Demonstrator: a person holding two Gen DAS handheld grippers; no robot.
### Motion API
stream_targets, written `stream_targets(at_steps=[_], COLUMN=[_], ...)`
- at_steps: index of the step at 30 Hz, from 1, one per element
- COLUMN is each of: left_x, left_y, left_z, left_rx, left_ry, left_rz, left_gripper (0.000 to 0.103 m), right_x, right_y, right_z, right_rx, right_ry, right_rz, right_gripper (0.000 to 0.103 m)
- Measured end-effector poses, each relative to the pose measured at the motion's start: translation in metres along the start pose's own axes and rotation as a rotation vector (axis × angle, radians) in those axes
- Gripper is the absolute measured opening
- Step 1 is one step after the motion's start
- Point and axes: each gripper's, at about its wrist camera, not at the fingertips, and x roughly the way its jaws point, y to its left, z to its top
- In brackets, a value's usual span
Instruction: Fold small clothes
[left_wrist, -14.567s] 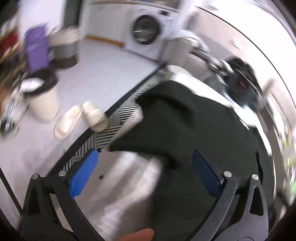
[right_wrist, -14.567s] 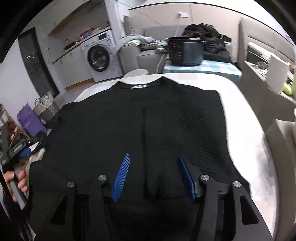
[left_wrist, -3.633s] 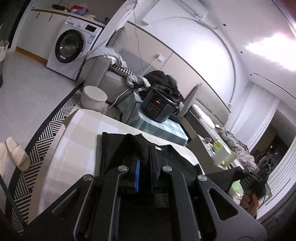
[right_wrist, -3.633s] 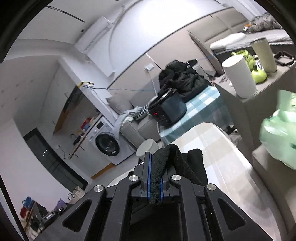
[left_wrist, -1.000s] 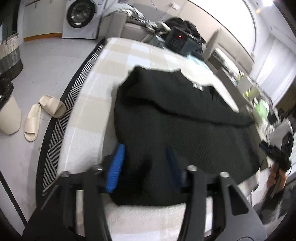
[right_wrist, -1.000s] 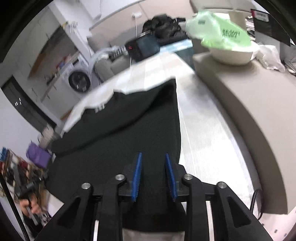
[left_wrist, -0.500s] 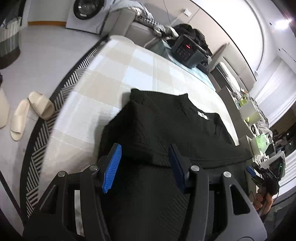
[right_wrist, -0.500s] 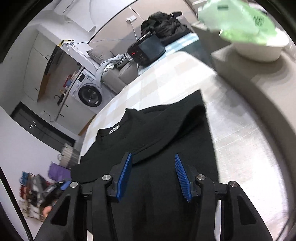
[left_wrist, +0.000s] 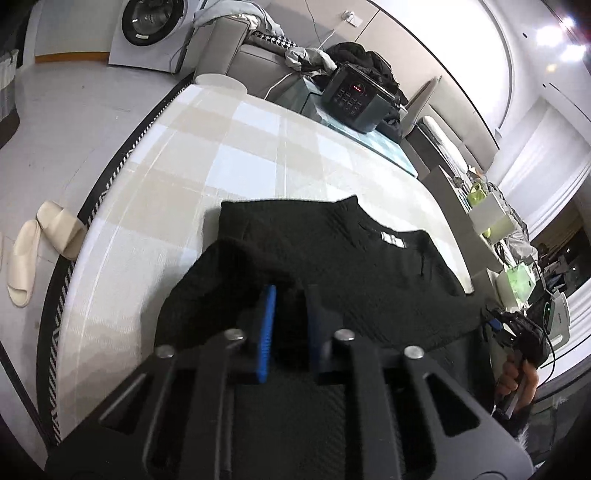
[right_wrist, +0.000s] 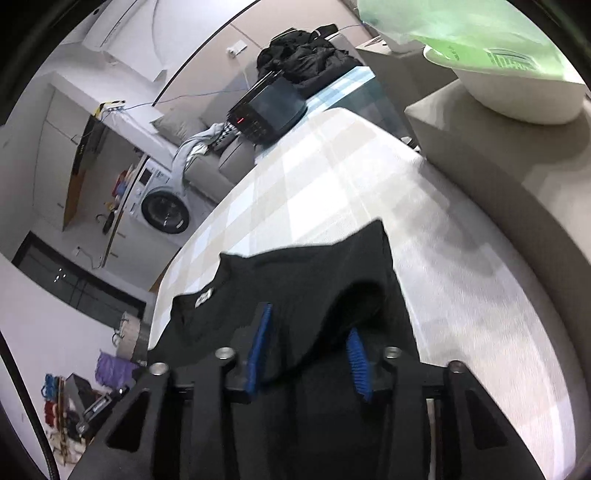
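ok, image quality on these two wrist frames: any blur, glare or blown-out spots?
Left wrist: sharp, heavy fisheye bend, ceiling lights blown out, sweater nearly textureless black. Right wrist: green bag close and soft, table slightly smeared at right, dark vignette at corners.
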Motion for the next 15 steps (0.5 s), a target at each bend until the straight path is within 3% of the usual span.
stream_targets(at_steps=[1, 2, 3, 7, 15], left_x=[-0.001, -0.002, -0.005, -0.021, -0.017], left_y=[0.000, 0.001, 0.002, 0.007, 0.003], left_z=[0.002, 0.004, 0.006, 0.019, 0.075], left_rx=[-0.008, -0.016, -0.021, -0.055, -0.034], left_ry=[-0.007, -0.015, -0.027, -0.105, -0.184], left_rz=[-0.003, -0.009, -0.020, -0.071, -0.049], left_gripper=[0.008, 0.007, 0.007, 0.007, 0.004], right_x=[0.001, 0.001, 0.000, -0.009, -0.007], right_y=[0.000, -0.001, -0.001, 0.009, 0.045], right_z=[0.001, 0.002, 0.002, 0.005, 0.043], right_rx=[0.003, 0.007, 0.009, -0.024, -0.077], right_ry=[-0.017, -0.031, -0.036, -0.067, -0.117], right_rz=[-0.013, -0.026, -0.027, -0.001, 0.021], right_gripper=[0.021, 0.009, 0.006, 0.005, 0.005])
